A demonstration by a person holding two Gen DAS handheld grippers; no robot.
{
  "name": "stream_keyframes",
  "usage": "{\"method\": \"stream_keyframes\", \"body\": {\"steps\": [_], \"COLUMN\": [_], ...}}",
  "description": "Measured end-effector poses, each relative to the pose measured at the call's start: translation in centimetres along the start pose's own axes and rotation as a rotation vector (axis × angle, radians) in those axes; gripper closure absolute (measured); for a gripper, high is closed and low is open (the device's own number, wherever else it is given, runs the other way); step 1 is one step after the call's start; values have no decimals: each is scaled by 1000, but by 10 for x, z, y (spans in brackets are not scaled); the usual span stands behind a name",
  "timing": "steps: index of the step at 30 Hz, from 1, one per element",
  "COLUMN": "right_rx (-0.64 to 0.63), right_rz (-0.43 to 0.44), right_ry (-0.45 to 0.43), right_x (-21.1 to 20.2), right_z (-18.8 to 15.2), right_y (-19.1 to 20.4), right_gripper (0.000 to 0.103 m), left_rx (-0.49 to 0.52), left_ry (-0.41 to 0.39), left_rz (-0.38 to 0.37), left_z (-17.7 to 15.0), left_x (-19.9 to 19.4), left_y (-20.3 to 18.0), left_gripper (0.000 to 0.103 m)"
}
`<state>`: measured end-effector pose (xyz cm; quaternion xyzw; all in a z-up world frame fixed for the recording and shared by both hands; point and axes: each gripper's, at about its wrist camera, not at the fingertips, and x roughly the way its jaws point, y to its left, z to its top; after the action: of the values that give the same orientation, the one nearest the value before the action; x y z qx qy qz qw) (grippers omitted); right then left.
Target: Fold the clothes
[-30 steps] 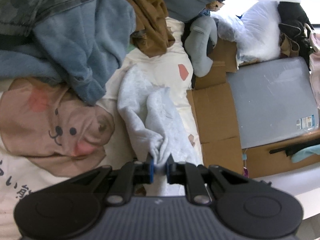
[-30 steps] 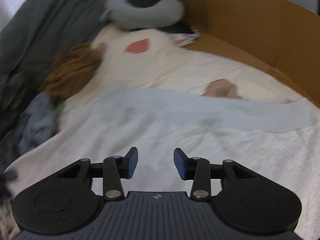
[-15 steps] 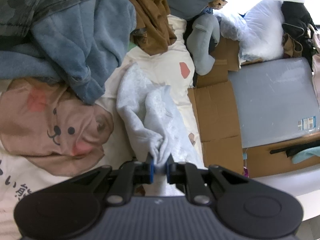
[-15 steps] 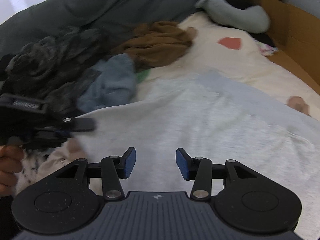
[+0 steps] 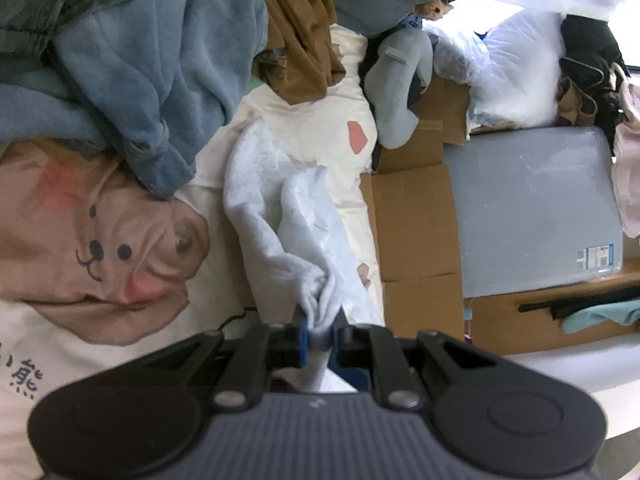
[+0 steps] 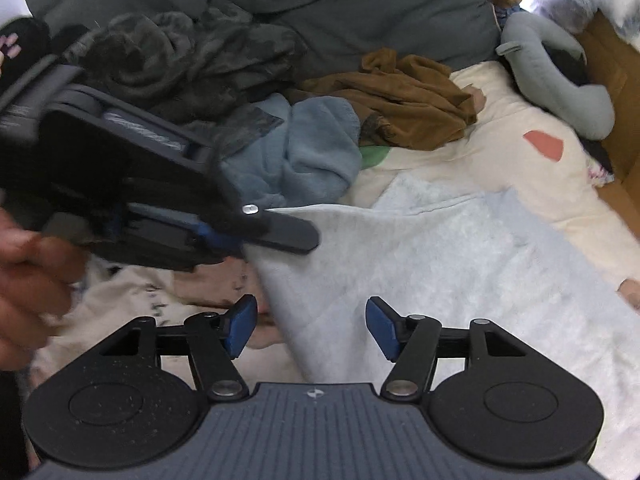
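Observation:
A pale grey-blue fleece garment (image 5: pixel 276 216) lies rumpled on the cream bedding. My left gripper (image 5: pixel 320 330) is shut on a bunched corner of it and lifts that corner. In the right wrist view the same garment (image 6: pixel 432 264) spreads wide across the bed, and the left gripper (image 6: pixel 240 236), held by a hand (image 6: pixel 28 276), pinches its left corner. My right gripper (image 6: pixel 312 328) hovers just over the garment's near edge with its jaws opening. Its blue pads (image 6: pixel 240 322) press on nothing.
A heap of clothes sits behind: a blue fleece (image 6: pixel 304 152), a brown garment (image 6: pixel 404 96), a dark camouflage one (image 6: pixel 176 56). A bear-print cover (image 5: pixel 96 248) lies left. Cardboard boxes (image 5: pixel 412 220), a grey pillow (image 6: pixel 556 72) and a grey board (image 5: pixel 532 208) line the right.
My right gripper has swung left along the garment toward the left gripper, rolled, and its jaws have widened. The left gripper has kept its grip and stayed in place.

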<state>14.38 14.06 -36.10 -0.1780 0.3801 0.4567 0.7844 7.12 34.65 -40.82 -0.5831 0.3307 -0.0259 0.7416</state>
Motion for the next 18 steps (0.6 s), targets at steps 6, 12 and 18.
{"method": "stream_keyframes", "body": {"steps": [6, 12, 18], "right_rx": [-51, -92, -44], "right_rz": [-81, -172, -179], "right_ry": [8, -1, -28], "right_x": [20, 31, 26], "right_z": [0, 1, 3], "right_y": [8, 20, 0], "right_gripper": [38, 77, 95], "left_rx": [-7, 40, 92], "left_ry": [9, 28, 5], "left_rz": [-9, -23, -57], "left_z": [0, 1, 12], "left_x": [2, 5, -6], "left_y": [-3, -15, -19], "left_gripper": [92, 91, 73]}}
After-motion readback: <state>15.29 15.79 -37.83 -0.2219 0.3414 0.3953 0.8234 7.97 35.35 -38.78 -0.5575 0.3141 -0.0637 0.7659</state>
